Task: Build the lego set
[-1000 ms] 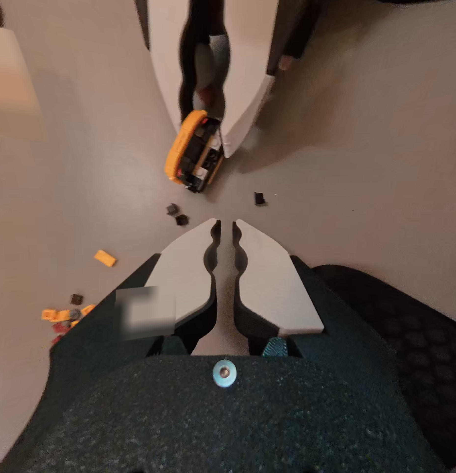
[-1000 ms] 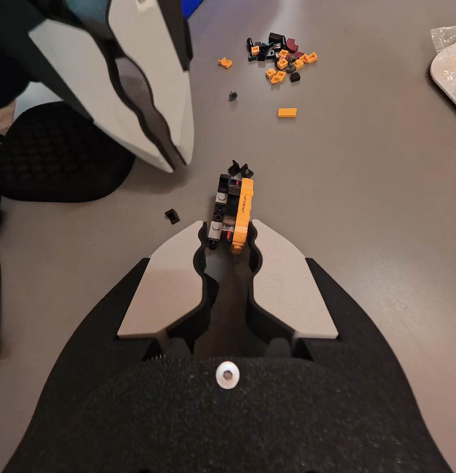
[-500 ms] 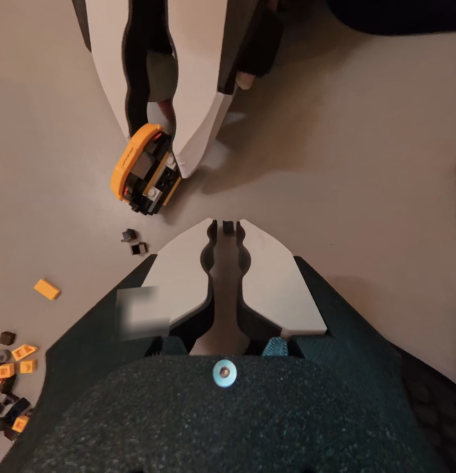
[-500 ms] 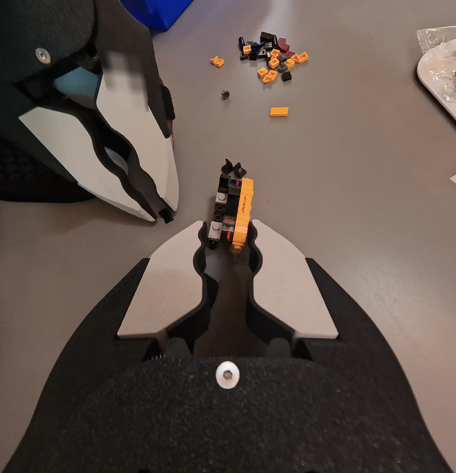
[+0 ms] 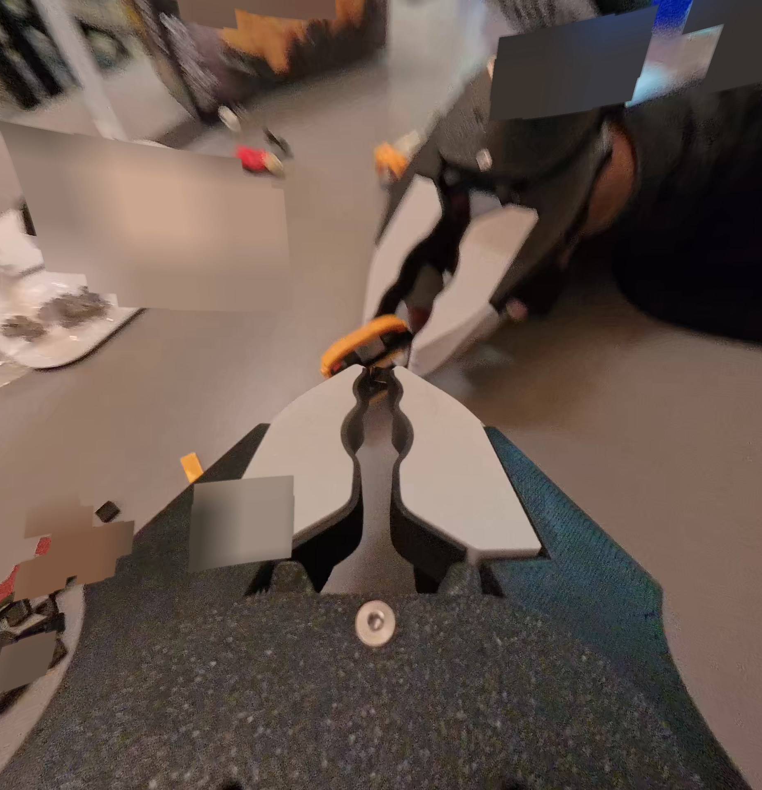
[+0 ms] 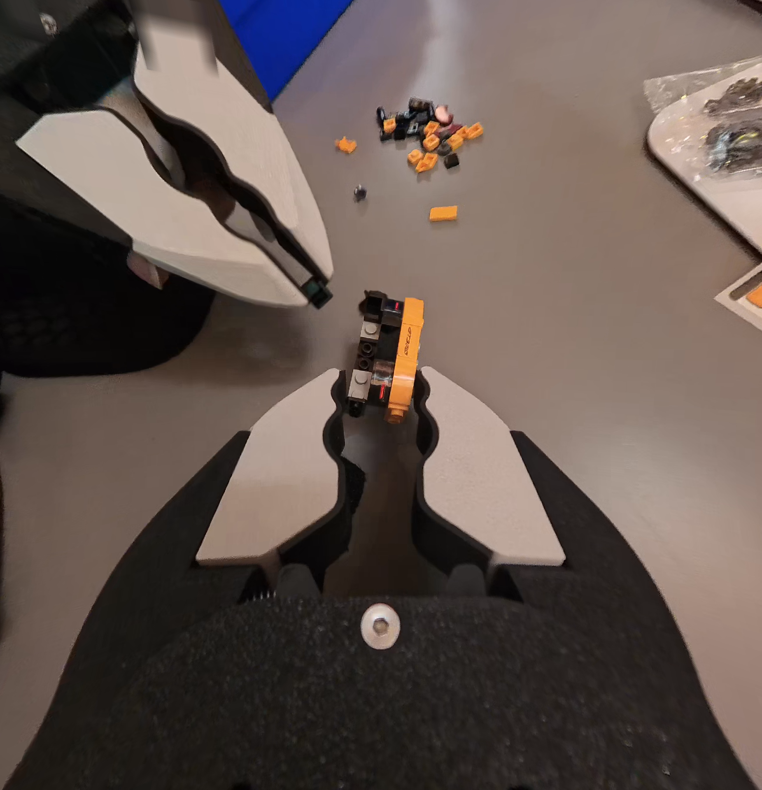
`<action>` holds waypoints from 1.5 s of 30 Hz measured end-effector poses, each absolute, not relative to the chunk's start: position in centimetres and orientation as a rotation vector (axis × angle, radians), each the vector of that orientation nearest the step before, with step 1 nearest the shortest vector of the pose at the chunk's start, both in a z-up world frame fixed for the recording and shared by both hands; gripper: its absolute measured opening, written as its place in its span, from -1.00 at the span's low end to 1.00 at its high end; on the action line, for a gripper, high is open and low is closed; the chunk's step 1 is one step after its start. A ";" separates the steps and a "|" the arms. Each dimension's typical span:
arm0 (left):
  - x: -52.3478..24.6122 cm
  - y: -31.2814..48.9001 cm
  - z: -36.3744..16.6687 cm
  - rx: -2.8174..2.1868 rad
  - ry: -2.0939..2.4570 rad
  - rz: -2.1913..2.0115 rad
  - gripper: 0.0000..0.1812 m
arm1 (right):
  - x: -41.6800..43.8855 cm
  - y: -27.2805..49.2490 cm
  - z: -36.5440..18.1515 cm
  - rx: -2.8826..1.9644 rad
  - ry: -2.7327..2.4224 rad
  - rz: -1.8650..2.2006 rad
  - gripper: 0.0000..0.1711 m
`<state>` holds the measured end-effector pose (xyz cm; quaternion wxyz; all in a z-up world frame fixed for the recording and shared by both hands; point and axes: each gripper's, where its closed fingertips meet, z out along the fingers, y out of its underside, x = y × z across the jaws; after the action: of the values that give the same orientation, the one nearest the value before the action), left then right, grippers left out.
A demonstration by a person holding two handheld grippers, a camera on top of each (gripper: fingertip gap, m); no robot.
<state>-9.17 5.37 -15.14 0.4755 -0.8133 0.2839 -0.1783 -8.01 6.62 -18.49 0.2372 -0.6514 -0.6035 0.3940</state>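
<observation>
While the grey table (image 6: 584,342) carries everything else, we hold the work just above it. Biggest of our own things are the two grippers: the right gripper (image 6: 379,376) reaches forward low over the table, its jaws partly closed and clamped on the near end of the model (image 6: 389,355), an orange-and-black block assembly turned on its side, orange strip to the right, grey and black studs facing left. The left gripper (image 6: 317,295) comes in from the upper left, angled down toward the model, jaws almost shut on a small black brick (image 6: 318,296) pinched at the very tips, near the model's far end but not touching it. From the left wrist view the model (image 5: 366,342) sits right beyond our left fingertips, though blur hides the brick there. We judge the model light and stiff but prone to popping apart at its joints, so the grip belongs across its solid orange and black flanks, as now, not on loose end pieces. The brick is tiny, hard and slick, and could twist or shoot out under pressure. Farther off lie a pile of loose pieces (image 6: 430,137), a flat orange tile (image 6: 443,213) and bagged parts (image 6: 738,128).
</observation>
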 end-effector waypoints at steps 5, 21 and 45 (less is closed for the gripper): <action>-9.9 7.4 -12.6 -1.885 0.403 -0.446 -0.92 | -8.9 6.9 -16.3 -1.792 -1.481 1.161 -0.65; -10.3 8.5 -12.3 -1.827 0.331 -0.166 -0.92 | -9.0 8.0 -13.1 -1.799 -1.220 1.258 -0.66; -11.1 8.9 -15.6 -1.951 0.250 -0.276 -0.92 | -7.7 8.2 -19.7 -1.888 -1.589 0.759 -0.66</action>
<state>-11.08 8.92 -15.56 0.5459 -0.8230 0.1056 -0.1164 -7.73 8.24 -19.72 0.2760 -0.7028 -0.5916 0.2826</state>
